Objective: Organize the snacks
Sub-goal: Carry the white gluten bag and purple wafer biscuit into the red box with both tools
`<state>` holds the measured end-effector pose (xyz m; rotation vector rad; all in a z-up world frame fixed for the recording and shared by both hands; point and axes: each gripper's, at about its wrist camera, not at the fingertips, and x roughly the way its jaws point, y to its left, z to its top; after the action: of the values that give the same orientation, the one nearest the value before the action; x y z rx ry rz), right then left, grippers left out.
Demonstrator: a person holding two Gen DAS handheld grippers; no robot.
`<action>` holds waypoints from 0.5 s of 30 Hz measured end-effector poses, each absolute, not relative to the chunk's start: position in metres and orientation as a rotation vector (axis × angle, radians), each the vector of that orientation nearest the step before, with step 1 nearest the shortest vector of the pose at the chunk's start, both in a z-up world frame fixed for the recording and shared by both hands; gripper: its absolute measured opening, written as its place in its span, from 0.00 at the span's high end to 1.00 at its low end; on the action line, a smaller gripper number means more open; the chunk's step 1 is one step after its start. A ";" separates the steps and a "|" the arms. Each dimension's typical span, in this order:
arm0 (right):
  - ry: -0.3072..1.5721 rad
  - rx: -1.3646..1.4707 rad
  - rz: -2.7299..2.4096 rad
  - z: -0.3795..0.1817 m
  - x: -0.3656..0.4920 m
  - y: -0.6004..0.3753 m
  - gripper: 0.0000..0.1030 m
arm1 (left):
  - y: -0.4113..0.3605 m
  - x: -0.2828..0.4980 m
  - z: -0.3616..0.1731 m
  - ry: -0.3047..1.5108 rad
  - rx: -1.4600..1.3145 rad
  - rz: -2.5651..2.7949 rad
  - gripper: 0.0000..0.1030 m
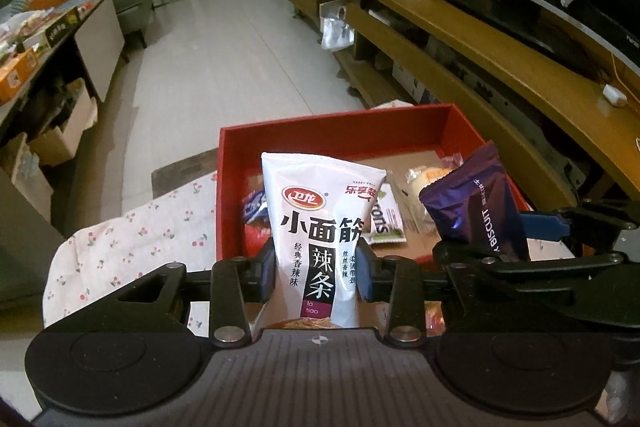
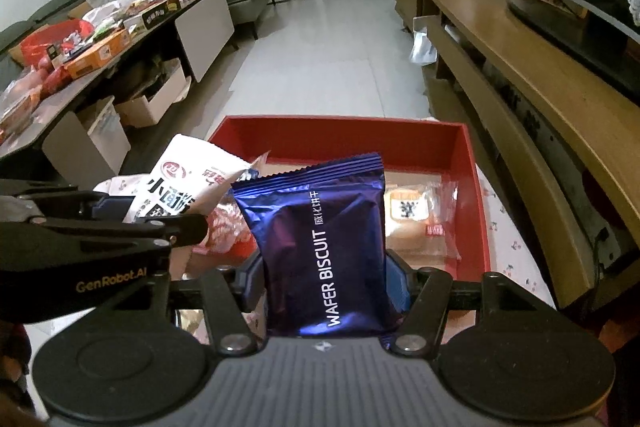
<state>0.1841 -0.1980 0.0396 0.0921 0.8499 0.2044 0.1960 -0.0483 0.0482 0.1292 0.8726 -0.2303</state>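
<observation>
While both packets are still in the air, I count the job as partly done. On the left, my left claw point(image 1: 316, 263) pinches the white packet point(image 1: 320, 227); on the right, my right claw point(image 2: 326, 287) pinches the purple packet point(image 2: 324, 247). Both hang over the near edge of the red box point(image 2: 478, 195), which already holds about 4 snacks.

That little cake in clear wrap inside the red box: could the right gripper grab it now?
Probably not yet. The right gripper is shut on the purple wafer biscuit pack, so its fingers are full, though the wrapped cake lies uncovered in the red box.
</observation>
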 end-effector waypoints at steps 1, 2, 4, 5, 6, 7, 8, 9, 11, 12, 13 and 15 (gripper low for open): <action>0.848 0.095 0.203 0.040 0.186 -0.198 0.35 | -0.048 0.198 0.049 0.870 0.127 -0.229 0.57; 0.846 0.097 0.203 0.040 0.187 -0.199 0.35 | -0.049 0.199 0.050 0.867 0.127 -0.227 0.57; 0.842 0.099 0.202 0.041 0.191 -0.200 0.35 | -0.050 0.202 0.051 0.860 0.134 -0.223 0.57; 0.840 0.099 0.201 0.041 0.192 -0.200 0.35 | -0.050 0.203 0.051 0.857 0.136 -0.221 0.57; 0.837 0.098 0.200 0.042 0.194 -0.200 0.35 | -0.051 0.204 0.052 0.854 0.136 -0.218 0.57; 0.835 0.097 0.199 0.042 0.196 -0.200 0.35 | -0.051 0.206 0.052 0.853 0.135 -0.217 0.57; 0.834 0.096 0.199 0.042 0.198 -0.199 0.35 | -0.051 0.208 0.052 0.853 0.132 -0.215 0.57; 0.832 0.096 0.198 0.042 0.199 -0.199 0.35 | -0.051 0.210 0.052 0.853 0.129 -0.213 0.57; 0.828 0.096 0.196 0.042 0.202 -0.199 0.35 | -0.050 0.214 0.053 0.850 0.126 -0.209 0.57; 0.827 0.096 0.197 0.042 0.204 -0.199 0.35 | -0.050 0.216 0.053 0.848 0.126 -0.207 0.57; 0.825 0.096 0.196 0.042 0.206 -0.199 0.35 | -0.050 0.218 0.053 0.846 0.126 -0.204 0.57; 0.824 0.095 0.196 0.042 0.209 -0.199 0.35 | -0.051 0.220 0.053 0.843 0.127 -0.199 0.57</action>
<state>0.2092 -0.1991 0.0418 0.0947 0.8245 0.1958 0.2204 -0.0513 0.0526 0.1275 0.8429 -0.1993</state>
